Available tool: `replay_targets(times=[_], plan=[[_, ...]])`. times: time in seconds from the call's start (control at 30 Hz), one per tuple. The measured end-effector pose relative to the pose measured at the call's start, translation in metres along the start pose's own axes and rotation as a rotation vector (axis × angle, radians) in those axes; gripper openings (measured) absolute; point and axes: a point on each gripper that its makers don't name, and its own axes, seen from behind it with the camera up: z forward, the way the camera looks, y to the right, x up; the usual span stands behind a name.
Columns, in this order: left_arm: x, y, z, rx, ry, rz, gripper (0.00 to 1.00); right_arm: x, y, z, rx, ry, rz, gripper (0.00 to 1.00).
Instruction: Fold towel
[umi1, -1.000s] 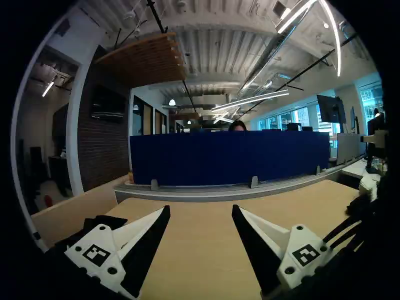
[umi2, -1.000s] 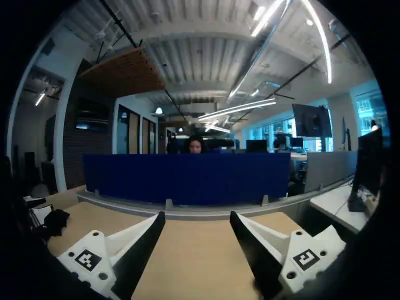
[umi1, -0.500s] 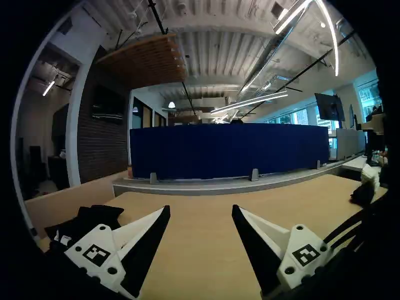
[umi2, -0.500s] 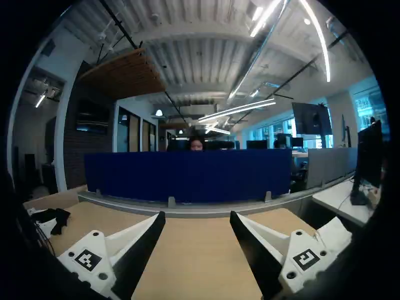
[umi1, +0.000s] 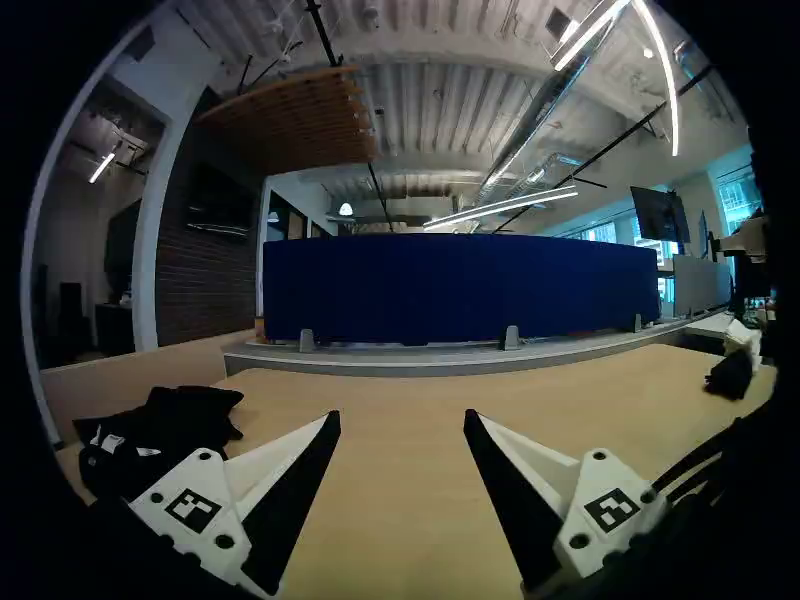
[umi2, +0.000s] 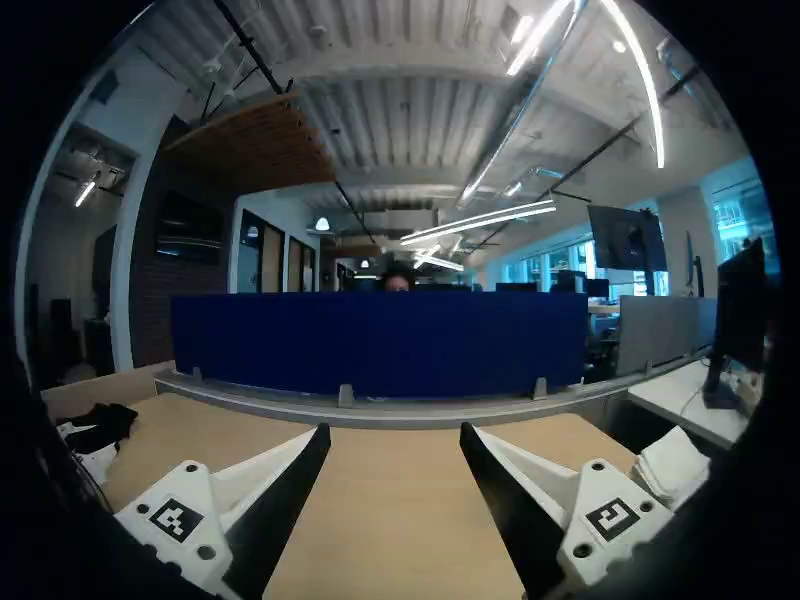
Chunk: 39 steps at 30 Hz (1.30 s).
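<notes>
Towel (umi2: 672, 462), white, folded, far right — left gripper (umi1: 400, 415), right gripper (umi2: 394, 428) both spread, empty

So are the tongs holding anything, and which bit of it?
Nothing. The left tongs and right tongs are both open, with wooden table between their fingers.

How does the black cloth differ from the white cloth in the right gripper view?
The black cloth is dark and lies crumpled; the white cloth is pale and looks stacked in flat layers. The black cloth lies at the left of the desk; the white cloth at the right, partly behind the right gripper. Both rest on it, ungripped.
</notes>
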Motion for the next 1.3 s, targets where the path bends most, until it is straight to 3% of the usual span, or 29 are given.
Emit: replay_targets(times=[0.87,1.3], plan=[[-0.013,0.002,0.003,-0.028,-0.012,-0.005,0.91,-0.004,0.01,-0.004,-0.011,0.007,0.016,1.0],[-0.014,0.002,0.002,-0.031,-0.013,-0.004,0.91,-0.016,0.015,0.0,-0.015,0.034,-0.038,1.0]])
